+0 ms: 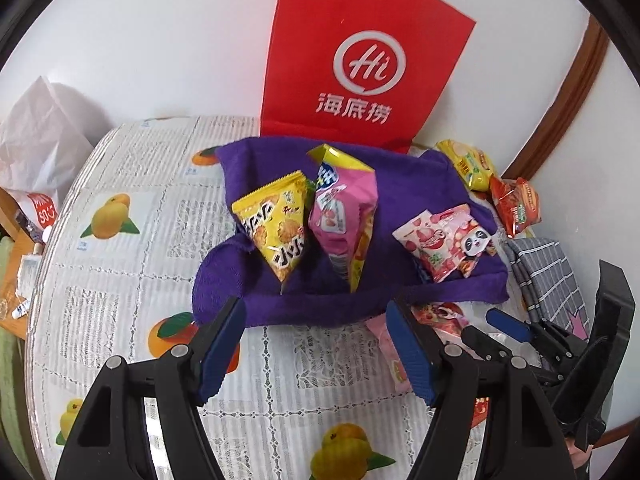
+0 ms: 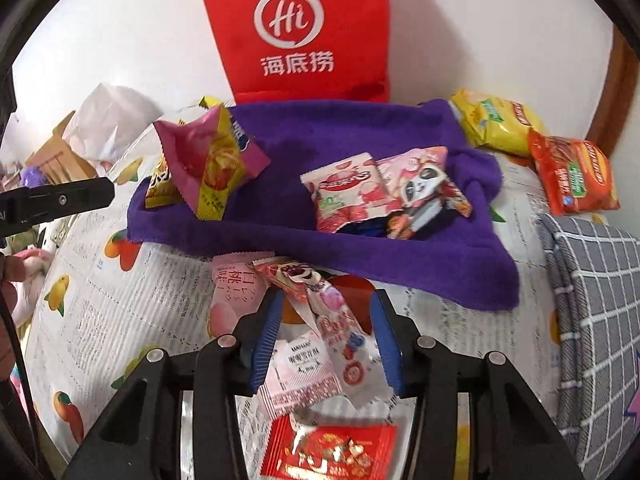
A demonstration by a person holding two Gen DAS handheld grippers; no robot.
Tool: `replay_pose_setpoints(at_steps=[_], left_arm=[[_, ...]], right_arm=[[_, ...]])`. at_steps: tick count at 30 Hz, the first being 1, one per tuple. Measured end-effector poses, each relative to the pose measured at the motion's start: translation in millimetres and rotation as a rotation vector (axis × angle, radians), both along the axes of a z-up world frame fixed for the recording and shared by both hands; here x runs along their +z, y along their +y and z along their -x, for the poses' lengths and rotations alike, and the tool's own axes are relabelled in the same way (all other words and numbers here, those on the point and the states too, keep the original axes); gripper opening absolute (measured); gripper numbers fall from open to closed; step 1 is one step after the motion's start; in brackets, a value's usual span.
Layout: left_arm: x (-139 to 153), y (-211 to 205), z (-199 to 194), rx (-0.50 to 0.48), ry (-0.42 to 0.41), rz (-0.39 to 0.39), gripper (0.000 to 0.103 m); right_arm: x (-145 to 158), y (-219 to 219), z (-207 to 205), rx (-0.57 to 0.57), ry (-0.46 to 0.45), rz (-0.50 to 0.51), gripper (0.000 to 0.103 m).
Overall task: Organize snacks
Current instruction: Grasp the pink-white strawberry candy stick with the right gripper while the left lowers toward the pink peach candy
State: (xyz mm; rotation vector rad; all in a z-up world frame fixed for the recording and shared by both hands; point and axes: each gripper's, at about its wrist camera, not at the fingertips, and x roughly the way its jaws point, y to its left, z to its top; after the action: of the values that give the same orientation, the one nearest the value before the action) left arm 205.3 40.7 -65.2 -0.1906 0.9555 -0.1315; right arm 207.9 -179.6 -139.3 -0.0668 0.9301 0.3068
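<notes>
A purple towel (image 1: 400, 184) lies on the table and holds a yellow snack bag (image 1: 276, 224), a pink and yellow bag (image 1: 344, 216) and small strawberry and panda packets (image 1: 448, 240). My left gripper (image 1: 316, 344) is open and empty at the towel's near edge. My right gripper (image 2: 326, 336) is open, its jaws on either side of a long pink candy packet (image 2: 332, 320) that lies on the table among other small packets (image 2: 300, 376). The right gripper also shows at the right of the left wrist view (image 1: 486, 326).
A red paper bag (image 1: 360, 60) stands against the wall behind the towel. Yellow (image 2: 496, 124) and red (image 2: 576, 176) noodle packs lie at the back right. A grey checked cloth (image 2: 600, 300) lies at the right. A red packet (image 2: 328, 448) lies near me.
</notes>
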Motion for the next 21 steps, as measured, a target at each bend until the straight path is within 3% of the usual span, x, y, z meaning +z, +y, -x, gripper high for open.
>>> replay_pose_setpoints(at_steps=[9, 15, 21], left_arm=[[-11, 4, -1, -0.005, 0.021, 0.012, 0.071], [-12, 0, 2, 0.003, 0.029, -0.022, 0.071], [-9, -9, 10, 0.016, 0.024, -0.026, 0.071]], right_arm=[[-25, 14, -16, 0.034, 0.046, 0.069, 0.045], [-28, 12, -9, 0.022, 0.059, 0.05, 0.018], [-9, -3, 16, -0.014, 0.008, 0.005, 0.018]])
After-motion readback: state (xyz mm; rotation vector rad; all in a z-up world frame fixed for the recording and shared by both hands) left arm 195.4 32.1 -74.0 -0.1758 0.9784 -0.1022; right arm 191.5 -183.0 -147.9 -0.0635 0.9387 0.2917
